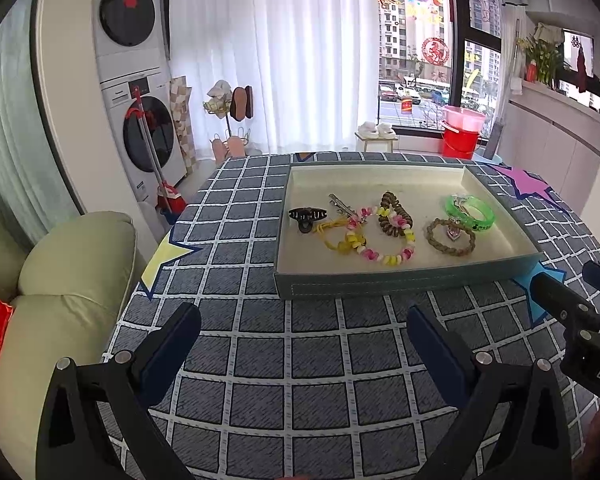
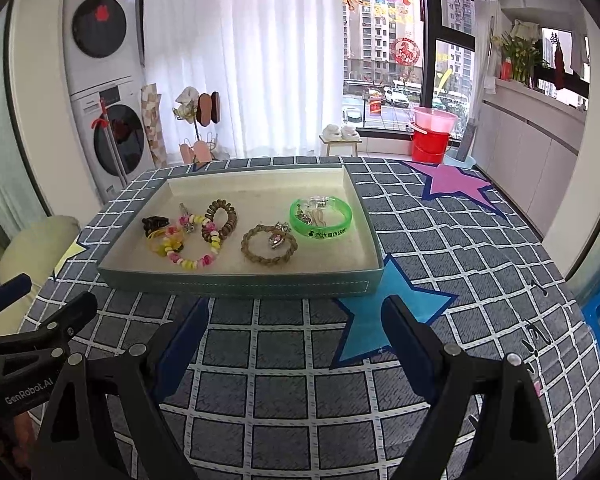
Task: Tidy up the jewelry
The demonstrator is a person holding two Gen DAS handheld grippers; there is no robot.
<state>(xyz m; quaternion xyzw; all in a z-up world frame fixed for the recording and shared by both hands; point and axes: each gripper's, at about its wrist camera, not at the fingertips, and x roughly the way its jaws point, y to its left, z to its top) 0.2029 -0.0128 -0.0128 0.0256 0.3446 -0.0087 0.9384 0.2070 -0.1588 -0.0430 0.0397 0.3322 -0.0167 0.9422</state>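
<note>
Black L gripper [image 1: 304, 332] wide open, empty, R gripper [image 2: 296, 320] same

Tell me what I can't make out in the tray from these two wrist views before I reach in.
- Clear clip inside the green bracelet: too small in both views to tell its shape.
- Yellow cord: tangled under the pink-and-yellow bead bracelet, ends hidden.
- Tray floor nearest the cameras: hidden in both views behind the tray's near wall.
</note>
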